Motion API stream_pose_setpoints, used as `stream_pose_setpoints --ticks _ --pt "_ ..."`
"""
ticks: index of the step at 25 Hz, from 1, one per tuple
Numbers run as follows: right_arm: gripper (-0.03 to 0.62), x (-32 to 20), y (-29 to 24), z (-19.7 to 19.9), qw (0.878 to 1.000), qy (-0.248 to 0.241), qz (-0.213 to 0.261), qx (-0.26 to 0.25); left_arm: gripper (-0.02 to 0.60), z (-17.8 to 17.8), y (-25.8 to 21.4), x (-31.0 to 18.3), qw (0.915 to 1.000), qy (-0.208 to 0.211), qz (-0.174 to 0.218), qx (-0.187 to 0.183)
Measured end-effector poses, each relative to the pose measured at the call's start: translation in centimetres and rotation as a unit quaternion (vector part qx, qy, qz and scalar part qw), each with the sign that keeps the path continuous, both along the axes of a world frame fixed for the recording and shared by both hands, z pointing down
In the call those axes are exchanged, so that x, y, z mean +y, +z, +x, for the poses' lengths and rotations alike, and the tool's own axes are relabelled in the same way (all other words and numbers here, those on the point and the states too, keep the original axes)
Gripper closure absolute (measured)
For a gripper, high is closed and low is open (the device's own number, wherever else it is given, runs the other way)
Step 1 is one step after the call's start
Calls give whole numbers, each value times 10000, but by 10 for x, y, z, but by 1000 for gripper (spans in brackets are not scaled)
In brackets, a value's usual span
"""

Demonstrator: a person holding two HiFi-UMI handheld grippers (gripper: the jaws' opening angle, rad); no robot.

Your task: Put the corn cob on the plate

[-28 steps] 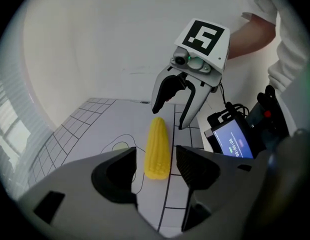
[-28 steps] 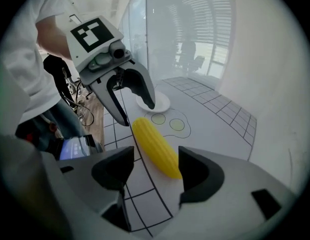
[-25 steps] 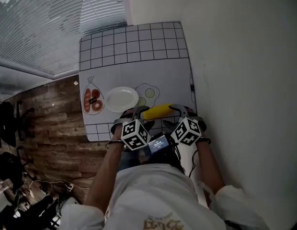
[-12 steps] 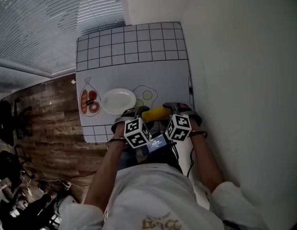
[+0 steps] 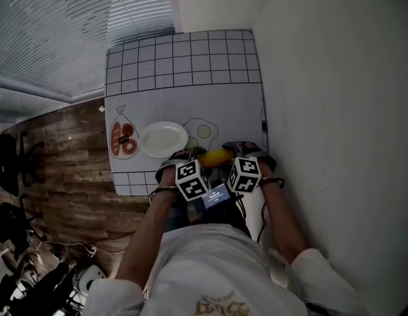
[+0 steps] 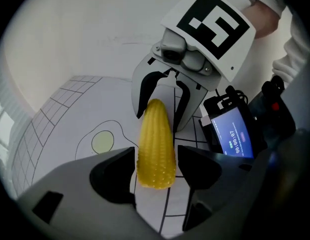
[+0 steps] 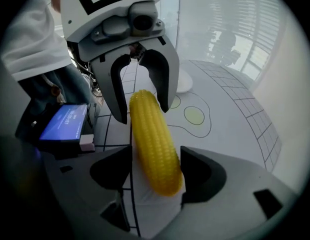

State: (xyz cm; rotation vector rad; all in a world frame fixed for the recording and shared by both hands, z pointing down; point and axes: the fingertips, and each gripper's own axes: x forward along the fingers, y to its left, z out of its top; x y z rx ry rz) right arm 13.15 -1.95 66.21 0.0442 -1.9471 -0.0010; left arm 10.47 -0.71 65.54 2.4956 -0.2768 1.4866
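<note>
Though plate [image 5: 163, 139] bare, corn cob [image 6: 155, 144] between wide fingers [image 6: 112, 176] of left gripper [image 6: 156, 174], right gripper [image 7: 155, 176].

A white mat [image 5: 184, 91] with a black grid lies under the 2 tongs, left tongs [image 5: 183, 155] and right tongs [image 5: 247, 149]. A drawn fried egg [image 5: 203, 130] lies just beyond them, a drawn bag [image 5: 124, 139] of red food well left of them, and a blue-lit screen [image 5: 217, 196] between them.

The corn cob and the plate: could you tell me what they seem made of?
The corn cob looks like moulded plastic: uniform yellow, waxy sheen, very regular kernels. The plate is plain white and smooth; ceramic or plastic, I cannot tell.
</note>
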Motion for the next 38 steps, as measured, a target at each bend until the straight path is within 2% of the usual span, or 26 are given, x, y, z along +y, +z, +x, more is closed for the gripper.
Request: stream_pose_setpoints --ticks 14,20,25,30,38 --pt "298 0 6 -2 9997 -138 -201 20 314 9 15 1 9992 -81 -243 -297" --pt "298 -1 6 -1 9994 -155 -294 -17 314 10 15 -3 9991 -329 -199 -166" --pt "301 -1 6 -1 9993 -149 -323 -88 314 10 15 -3 9992 -284 -107 -264" --pt "330 -1 4 -1 9994 -190 -261 -146 319 10 15 -3 9991 -189 -47 -382" --pt "332 1 5 -2 9996 -123 -204 -137 321 8 14 -1 9987 -73 -16 -513"
